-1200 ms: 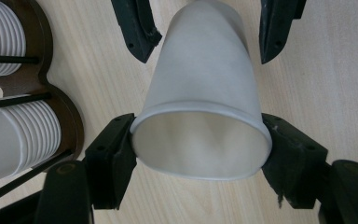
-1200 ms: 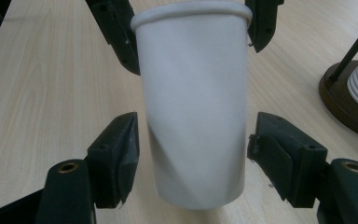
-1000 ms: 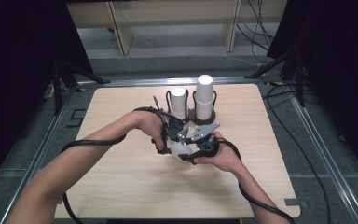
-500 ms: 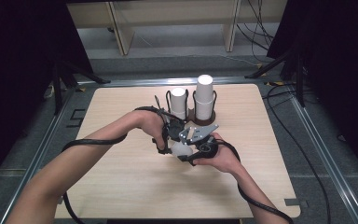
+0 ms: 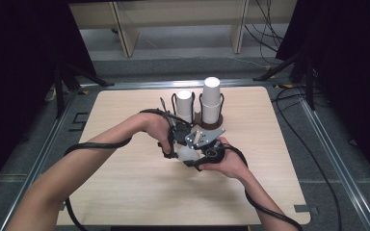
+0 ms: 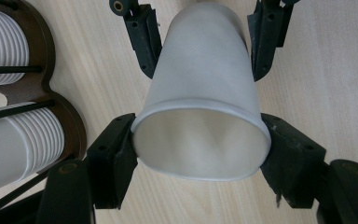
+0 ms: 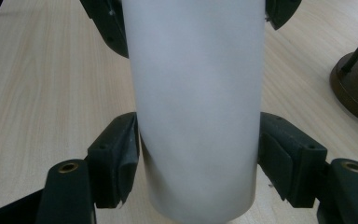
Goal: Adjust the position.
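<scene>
A white paper cup (image 5: 188,155) is held on its side just above the middle of the table (image 5: 125,192), between both grippers. In the left gripper view my left gripper (image 6: 199,140) is shut on the cup (image 6: 200,93) at its open rim, which is pressed slightly oval, and the mouth faces the camera. The right gripper's fingers (image 6: 145,39) grip the far end. In the right gripper view my right gripper (image 7: 198,149) is shut on the cup's wall (image 7: 198,93), with the left gripper's fingers (image 7: 107,28) beyond it.
A dark brown wire cup holder (image 5: 212,126) stands just behind the grippers with two stacks of white cups, a shorter one (image 5: 184,102) and a taller one (image 5: 211,96). Cables (image 5: 91,144) trail from both grippers across the table. Metal rails (image 5: 337,159) border the table.
Both grippers and the cup have shifted only slightly, a touch towards the left. Each keeps its hold on the cup.
</scene>
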{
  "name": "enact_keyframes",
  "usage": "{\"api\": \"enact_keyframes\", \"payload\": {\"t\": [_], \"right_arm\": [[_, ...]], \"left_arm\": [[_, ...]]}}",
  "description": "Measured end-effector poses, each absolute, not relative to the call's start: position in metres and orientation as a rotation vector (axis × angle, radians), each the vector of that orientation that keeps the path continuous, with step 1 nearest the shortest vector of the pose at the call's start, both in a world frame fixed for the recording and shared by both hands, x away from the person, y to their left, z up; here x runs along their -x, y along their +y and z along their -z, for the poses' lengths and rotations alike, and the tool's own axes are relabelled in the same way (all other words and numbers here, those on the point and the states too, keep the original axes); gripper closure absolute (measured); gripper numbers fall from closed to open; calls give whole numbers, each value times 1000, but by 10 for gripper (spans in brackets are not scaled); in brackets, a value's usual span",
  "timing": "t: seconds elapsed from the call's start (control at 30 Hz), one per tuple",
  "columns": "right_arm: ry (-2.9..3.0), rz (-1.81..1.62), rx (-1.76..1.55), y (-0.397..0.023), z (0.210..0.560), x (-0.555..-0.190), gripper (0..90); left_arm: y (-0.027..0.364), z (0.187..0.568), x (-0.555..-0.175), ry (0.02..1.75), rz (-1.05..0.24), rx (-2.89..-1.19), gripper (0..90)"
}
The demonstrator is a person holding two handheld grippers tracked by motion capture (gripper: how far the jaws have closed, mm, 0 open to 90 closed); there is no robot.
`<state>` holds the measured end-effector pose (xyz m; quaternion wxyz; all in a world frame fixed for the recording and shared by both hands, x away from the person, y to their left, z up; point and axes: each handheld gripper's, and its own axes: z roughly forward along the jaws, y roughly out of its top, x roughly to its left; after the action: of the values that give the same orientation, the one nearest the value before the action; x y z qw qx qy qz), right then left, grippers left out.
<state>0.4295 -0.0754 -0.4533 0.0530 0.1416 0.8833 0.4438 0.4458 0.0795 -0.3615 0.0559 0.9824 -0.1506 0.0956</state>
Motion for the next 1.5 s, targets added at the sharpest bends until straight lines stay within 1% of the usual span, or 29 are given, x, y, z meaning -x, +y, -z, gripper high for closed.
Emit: {"api": "enact_keyframes", "payload": {"t": [0.73,1.03,1.17,1.23,1.27,1.3,1.33,1.4,1.43,1.5], "right_arm": [[2669,-1365,-444,-74,459,-429,329],[2663,-1371,-437,-76,462,-427,354],[2662,-1361,-405,-79,462,-426,354],[2631,-1373,-405,-82,462,-423,352],[2631,-1373,-405,-82,462,-423,352],[2602,-1388,-412,-86,462,-422,352],[2593,-1392,-418,-88,463,-421,352],[2570,-1407,-434,-89,463,-421,352],[2557,-1414,-447,-92,464,-420,352],[2504,-1441,-499,-101,465,-418,352]], "left_arm": [[75,362,-443,-471,-302,-2971,320],[73,363,-441,-487,-294,-2952,318],[74,361,-439,-478,-298,-2906,283],[78,360,-439,-437,-325,-2849,226],[78,360,-439,-437,-325,-2849,193],[84,361,-438,-377,-348,-2782,165],[87,359,-438,-378,-373,-2767,150],[90,359,-437,-345,-381,-2736,137],[94,360,-434,-291,-393,-2676,137],[106,357,-431,-255,-434,-2611,118]]}}
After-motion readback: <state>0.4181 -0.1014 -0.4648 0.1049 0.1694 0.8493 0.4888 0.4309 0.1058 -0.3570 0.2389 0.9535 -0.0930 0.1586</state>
